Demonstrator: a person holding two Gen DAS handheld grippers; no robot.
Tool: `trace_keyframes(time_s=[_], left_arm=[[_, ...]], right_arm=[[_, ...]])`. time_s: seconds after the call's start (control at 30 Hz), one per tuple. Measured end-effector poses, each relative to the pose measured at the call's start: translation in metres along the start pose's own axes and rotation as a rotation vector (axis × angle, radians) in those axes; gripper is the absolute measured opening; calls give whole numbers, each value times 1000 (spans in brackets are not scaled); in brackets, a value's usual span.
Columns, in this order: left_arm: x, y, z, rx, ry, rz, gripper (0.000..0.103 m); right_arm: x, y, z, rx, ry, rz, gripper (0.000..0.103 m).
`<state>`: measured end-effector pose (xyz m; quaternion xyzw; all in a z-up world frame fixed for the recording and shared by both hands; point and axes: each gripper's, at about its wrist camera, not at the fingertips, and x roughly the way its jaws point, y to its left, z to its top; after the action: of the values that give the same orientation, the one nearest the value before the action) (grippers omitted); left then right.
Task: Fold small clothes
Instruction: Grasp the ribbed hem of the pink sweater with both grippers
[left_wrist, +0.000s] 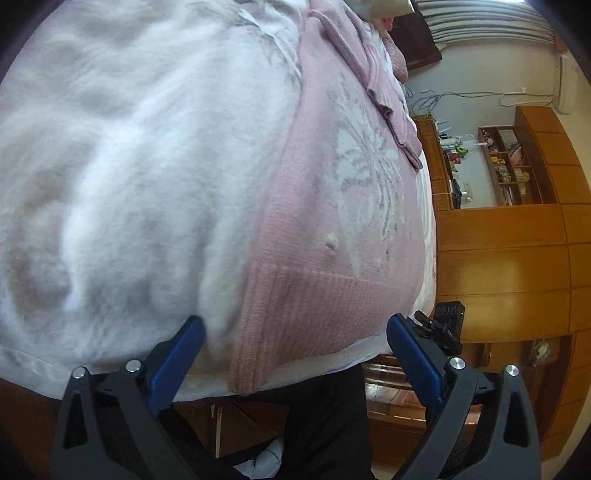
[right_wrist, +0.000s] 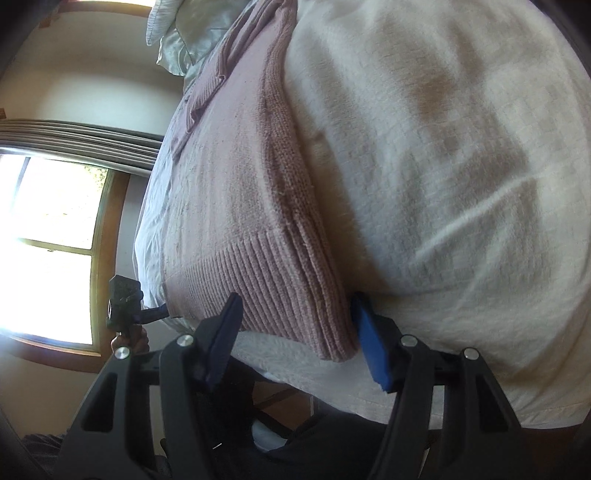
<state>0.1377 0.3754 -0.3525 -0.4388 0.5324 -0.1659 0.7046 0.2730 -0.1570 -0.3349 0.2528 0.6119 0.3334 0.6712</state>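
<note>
Pink sweater lengthwise on bed, ribbed hem nearest both grippers.

White fluffy blanket (left_wrist: 129, 166) covers the bed; the pink knitted sweater with a pale butterfly motif (left_wrist: 332, 229) lies on it, long axis running 6 to 12 o'clock, ribbed hem (right_wrist: 266, 295) at 6. Left gripper (left_wrist: 295, 354) spread wide, holding nothing, straddling the hem corner. Right gripper (right_wrist: 295, 332) likewise agape and empty, jaws bracketing the opposite hem corner at 12 o'clock; it looks marginally nearer.

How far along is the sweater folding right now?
Done: the pink sweater lies flat on the bed, a sleeve already folded across it. In hand: left gripper and right gripper both open at the ribbed hem, not clamped. Left: the remaining folds.
</note>
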Motion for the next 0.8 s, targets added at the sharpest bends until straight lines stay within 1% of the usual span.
trace_keyframes(time_s=[0.07,0.13,0.2,0.3,0.33,0.37,0.43,0.47,0.53,0.57,0.6,0.63,0.67,0.7,0.73,0.8], left_arm=[[8,-4,-1,14,17,-8,99],[16,-3,-1,4,22,-12,99],[18,4,1,-32,9,-32,98],[16,7,0,-47,12,-32,86],[16,8,3,-43,21,-28,74],[17,10,2,-46,35,-22,56],[16,15,-1,-59,45,-15,42],[16,18,-2,-66,41,-20,39],[14,22,-3,-87,33,-36,37],[14,24,-4,-98,30,-46,36],[15,27,-5,-107,34,-57,35],[17,28,-6,-116,39,-64,26],[19,28,-8,-117,43,-68,13],[21,26,-9,-116,39,-67,11],[19,27,-10,-121,22,-74,9],[15,31,-13,-169,-10,-121,8]], right_arm=[[-2,-3,2,-1,2,-1,59],[-2,-13,4,19,5,14,52],[-4,-17,5,33,8,40,52],[-4,-14,6,15,17,47,53],[-2,-14,7,14,21,50,53],[-1,-14,7,12,25,53,53],[0,-16,8,20,25,59,53],[0,-16,8,23,22,64,53],[-1,-17,8,21,19,65,51],[-1,-16,7,20,21,64,48],[-1,-15,6,14,23,58,40],[-1,-14,5,8,28,54,29],[1,-11,2,0,30,49,23],[0,-8,1,-12,27,45,13],[-2,-6,-1,-8,20,43,11],[-10,-4,-3,11,-16,60,9]])
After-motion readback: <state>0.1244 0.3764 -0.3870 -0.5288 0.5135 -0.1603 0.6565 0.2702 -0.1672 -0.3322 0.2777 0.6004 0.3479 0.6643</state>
